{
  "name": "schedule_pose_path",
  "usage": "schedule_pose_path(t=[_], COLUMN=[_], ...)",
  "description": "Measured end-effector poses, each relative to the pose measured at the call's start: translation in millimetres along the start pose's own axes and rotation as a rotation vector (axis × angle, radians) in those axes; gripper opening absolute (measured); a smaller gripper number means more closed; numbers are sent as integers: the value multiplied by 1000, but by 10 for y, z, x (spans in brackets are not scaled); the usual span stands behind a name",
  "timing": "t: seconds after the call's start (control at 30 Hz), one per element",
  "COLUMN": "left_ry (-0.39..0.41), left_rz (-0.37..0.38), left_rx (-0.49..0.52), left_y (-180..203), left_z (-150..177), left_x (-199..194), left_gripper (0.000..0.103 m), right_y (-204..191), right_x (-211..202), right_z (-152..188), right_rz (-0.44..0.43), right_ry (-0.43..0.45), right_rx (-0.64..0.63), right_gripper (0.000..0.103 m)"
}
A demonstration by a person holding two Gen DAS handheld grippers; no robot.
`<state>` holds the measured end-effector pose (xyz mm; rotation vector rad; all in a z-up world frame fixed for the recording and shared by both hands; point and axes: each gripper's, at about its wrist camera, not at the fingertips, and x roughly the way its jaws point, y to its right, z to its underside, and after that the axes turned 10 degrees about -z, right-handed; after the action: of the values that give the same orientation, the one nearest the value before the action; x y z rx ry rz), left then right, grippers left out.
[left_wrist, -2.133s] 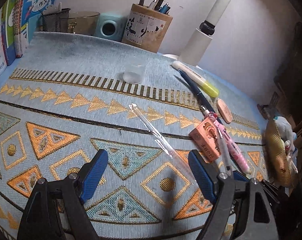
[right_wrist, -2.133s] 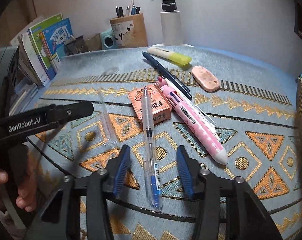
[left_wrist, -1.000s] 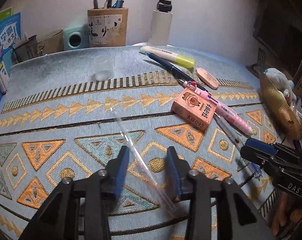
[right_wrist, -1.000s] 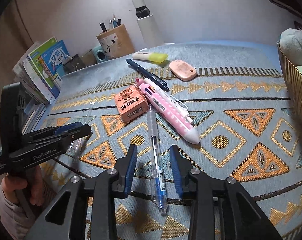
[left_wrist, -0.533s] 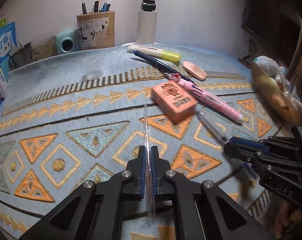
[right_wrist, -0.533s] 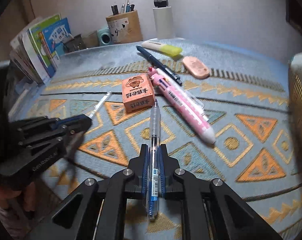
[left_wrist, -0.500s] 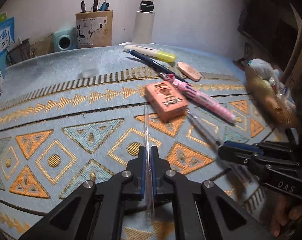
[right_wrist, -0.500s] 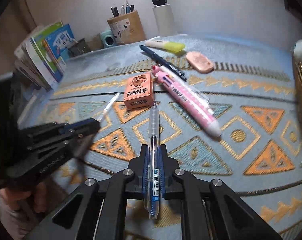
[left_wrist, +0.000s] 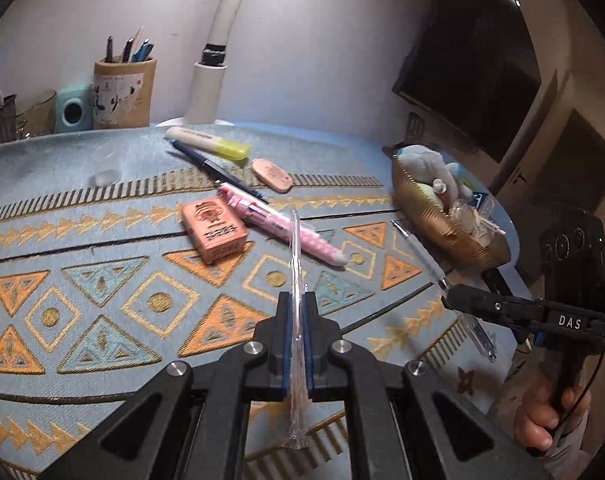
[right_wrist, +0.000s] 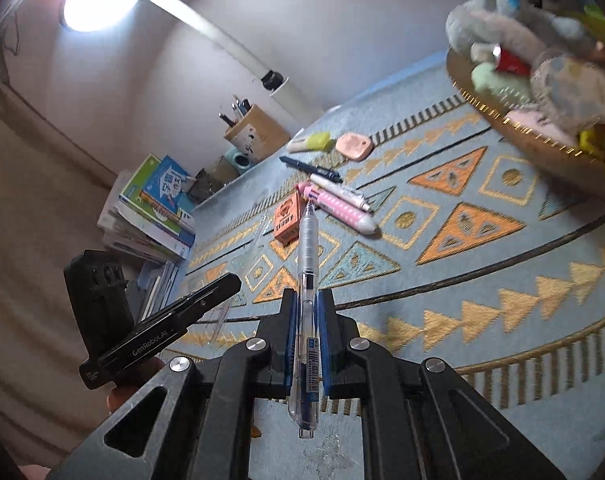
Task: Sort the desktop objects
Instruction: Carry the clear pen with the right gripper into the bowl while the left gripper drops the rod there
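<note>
Tongs on both sides are closed on a load. The left tongs point(left_wrist: 296, 320) grip a thin clear tube point(left_wrist: 295, 264), and its long axis runs straight forward between the two pads, with the front end over the pink pen point(left_wrist: 286, 228) and the back end behind the pads. The right tongs point(right_wrist: 307, 320) grip a clear gel pen point(right_wrist: 307, 264) in the same way, the tip pointing forward and the blue-labelled end toward the camera. Both things seem lifted off the patterned cloth of the bench point(left_wrist: 102, 280).

The relation that matters for the coming move is probably the way to the pen holder point(left_wrist: 122, 92), the brown cup with pens standing in it. From the left tongs it stands far ahead and to the left, at the back edge of the bench, just beside a small mint-green device point(left_wrist: 72, 112). From the right tongs the same holder point(right_wrist: 256, 132) also lies far ahead and to the left, behind the orange box point(right_wrist: 288, 216) and the dark pen point(right_wrist: 310, 168). The left tongs appear to be on the nearer side. To enter the cup, each long thing probably needs to turn from lying to upright.

A gold basket point(left_wrist: 434, 220) with a soft toy lies ahead and to the right of the left tongs. The highlighter point(left_wrist: 210, 144) and the eraser point(left_wrist: 272, 170) lie on the bench, not yet sorted.
</note>
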<state>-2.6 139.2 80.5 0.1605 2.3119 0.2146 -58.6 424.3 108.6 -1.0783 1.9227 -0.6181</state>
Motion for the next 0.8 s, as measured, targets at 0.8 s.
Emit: schedule_pose_path(t=[0.8], left_ry=[78], left_rz=[173], left_rx=[301], left_y=[2411], left_z=[-1362], left_x=[956], left_gripper=[2], right_y=[789], right_x=[-1335], right_z=[-1047], right_rz=[377], right_ry=[421], right_rx=[-8], right_gripper=[11])
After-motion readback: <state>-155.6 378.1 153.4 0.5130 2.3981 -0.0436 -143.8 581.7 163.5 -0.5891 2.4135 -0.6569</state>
